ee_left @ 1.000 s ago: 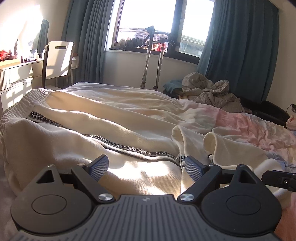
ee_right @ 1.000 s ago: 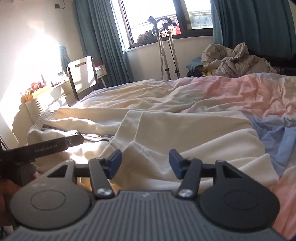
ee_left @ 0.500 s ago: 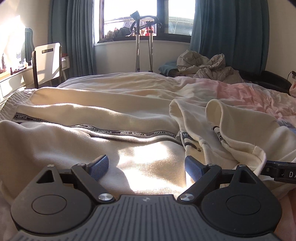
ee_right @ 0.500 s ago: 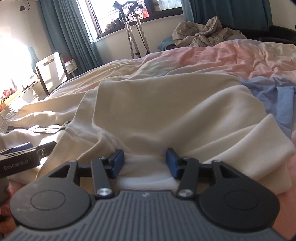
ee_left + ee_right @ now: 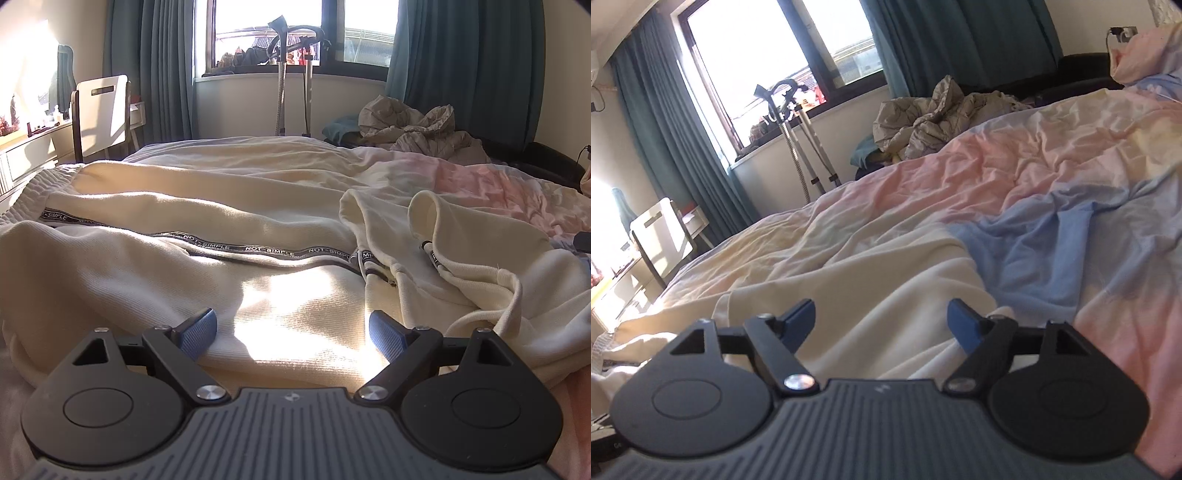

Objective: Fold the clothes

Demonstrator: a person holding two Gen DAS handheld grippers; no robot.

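Judging from both wrist views, I'd put the fold at an early-to-middle stage. The cream trousers (image 5: 229, 221) lie spread across the bed (image 5: 1052, 166) ahead of my left gripper (image 5: 291, 330), their lettered side stripe (image 5: 258, 251) running across in front of it and the elastic waistband (image 5: 33, 192) off to its far left. To its right, the two leg ends (image 5: 443, 236) have been brought over onto the body of the garment, cuffs standing open and rumpled — so one fold looks made but not smoothed.

My left gripper has its jaws spread wide over sunlit cloth, pressing on nothing. My right gripper (image 5: 882, 321) is opening at this moment; cream fabric lies beneath and between its fingers, but the pads are clear of it, so I judge that piece let go.

What's left, as I read it: flattening the doubled-over legs, squaring the edges, and at least one more fold toward the waistband — nothing here is a tidy bundle yet.
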